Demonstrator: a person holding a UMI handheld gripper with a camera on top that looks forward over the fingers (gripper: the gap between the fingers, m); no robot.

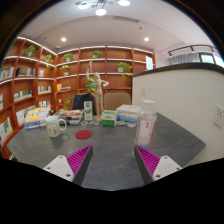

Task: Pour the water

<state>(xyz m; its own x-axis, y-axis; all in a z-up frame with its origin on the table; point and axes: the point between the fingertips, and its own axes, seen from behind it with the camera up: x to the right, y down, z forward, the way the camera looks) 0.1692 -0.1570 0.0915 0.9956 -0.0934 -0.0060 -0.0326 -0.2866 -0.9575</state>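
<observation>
The gripper (112, 160) is hovering above the near part of a dark grey table (110, 150), its two fingers spread wide apart with nothing between them. The magenta pads (79, 158) are showing on their inner faces; only the finger ends are coming into view, the rest being cut off.

A clear plastic bottle (147, 126) with a white cap is standing upright on the table, just ahead of the right finger and slightly to its right, not touching it. Whether it is holding water is hard to make out.

Farther off, left of centre, a clear glass (88, 111) is standing upright, with a small red round thing (83, 134), perhaps a lid, lying nearer on the table. At the far left, a pale mug (55, 125) is sitting beside some white and green items too small to identify. A green and white box (109, 118) and a flat packet (129, 113) are lying at the far middle.

Wooden shelves (100, 65) with plants are lining the back wall, their contents blurring together.
</observation>
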